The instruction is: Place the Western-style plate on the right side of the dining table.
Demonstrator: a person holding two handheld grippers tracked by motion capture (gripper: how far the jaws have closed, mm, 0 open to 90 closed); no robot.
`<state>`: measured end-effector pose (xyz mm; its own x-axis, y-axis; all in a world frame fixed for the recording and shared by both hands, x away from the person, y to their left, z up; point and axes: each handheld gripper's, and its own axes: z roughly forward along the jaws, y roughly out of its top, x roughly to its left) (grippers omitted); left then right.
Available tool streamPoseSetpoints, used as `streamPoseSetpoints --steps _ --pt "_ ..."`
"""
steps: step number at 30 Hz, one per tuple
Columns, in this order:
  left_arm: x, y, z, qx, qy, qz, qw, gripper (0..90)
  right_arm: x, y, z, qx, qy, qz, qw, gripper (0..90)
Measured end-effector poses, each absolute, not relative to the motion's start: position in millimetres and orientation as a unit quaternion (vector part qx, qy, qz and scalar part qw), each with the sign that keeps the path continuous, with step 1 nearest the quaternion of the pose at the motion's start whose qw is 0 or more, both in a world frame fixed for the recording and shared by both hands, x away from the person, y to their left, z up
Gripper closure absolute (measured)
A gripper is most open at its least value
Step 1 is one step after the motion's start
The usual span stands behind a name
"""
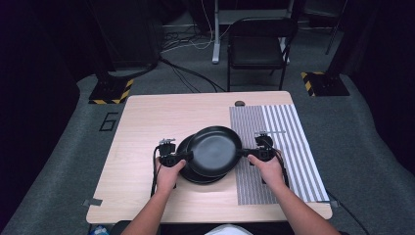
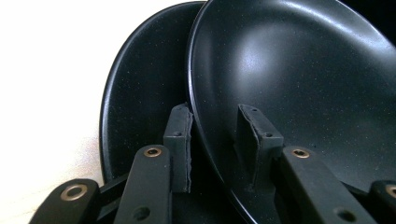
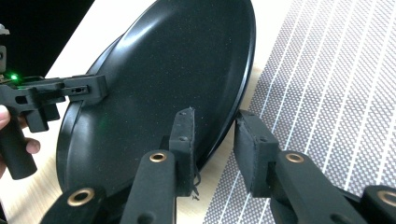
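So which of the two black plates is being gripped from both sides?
The upper plate, overlapping the lower plate on the table; the left gripper and right gripper straddle its opposite rims.

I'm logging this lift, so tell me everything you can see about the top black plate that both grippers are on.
The top plate is round, shallow and black, with a matte, finely speckled surface and a soft sheen, perhaps glazed ceramic. It looks whole and empty. It sits above a second black plate, offset toward the striped mat. The left gripper straddles its rim on one side and the right gripper on the opposite side, one jaw over and one under. Whether it rests on the lower plate cannot be told.
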<state>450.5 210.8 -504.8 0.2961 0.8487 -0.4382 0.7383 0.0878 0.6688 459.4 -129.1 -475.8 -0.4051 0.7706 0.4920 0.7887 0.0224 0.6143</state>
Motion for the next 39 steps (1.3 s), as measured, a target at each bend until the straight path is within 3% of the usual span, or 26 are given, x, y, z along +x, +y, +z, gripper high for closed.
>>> streamPoseSetpoints --steps 8,16,22,29,39 --pt "445.1 207.7 -504.6 0.668 0.596 0.072 0.439 66.4 427.0 -133.4 -478.1 -0.563 -0.685 -0.459 0.055 66.3" --pt "442.9 204.6 -503.7 0.663 0.605 0.073 0.435 66.7 419.7 -129.5 -476.2 -0.579 -0.677 -0.45 0.06 66.6" --pt "444.3 202.6 -504.1 0.657 0.61 0.078 0.436 66.8 430.8 -130.3 -476.8 -0.586 -0.673 -0.449 0.053 69.1" --pt "445.4 202.9 -505.5 0.643 0.62 0.075 0.444 66.9 450.1 -122.8 -474.2 -0.59 -0.68 -0.435 0.0 72.3" --pt "446.3 203.3 -506.2 0.628 0.632 0.076 0.447 67.9 464.9 -114.7 -485.4 -0.598 -0.667 -0.445 0.011 73.8"
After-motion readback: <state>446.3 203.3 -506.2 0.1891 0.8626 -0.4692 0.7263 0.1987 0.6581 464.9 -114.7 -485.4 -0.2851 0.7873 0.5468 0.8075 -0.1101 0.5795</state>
